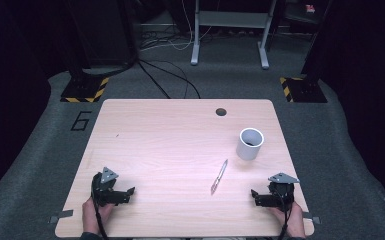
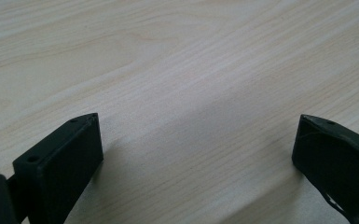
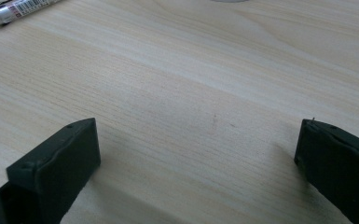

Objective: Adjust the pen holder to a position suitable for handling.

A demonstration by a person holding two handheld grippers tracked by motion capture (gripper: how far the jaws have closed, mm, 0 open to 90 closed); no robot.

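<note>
pen (image 1: 219, 176) cut off in right gripper view, lying diagonally, tip hard to make out | left gripper (image 1: 129, 192) and right gripper (image 1: 254, 194) gaping wide, holding nothing | cup (image 1: 250, 144) standing nearby

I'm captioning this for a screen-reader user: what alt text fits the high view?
A pen lies on a wooden table with a white cup just beyond it to the right. At the near edge, the left tool and right tool rest open in a person's hands, touching neither.
</note>
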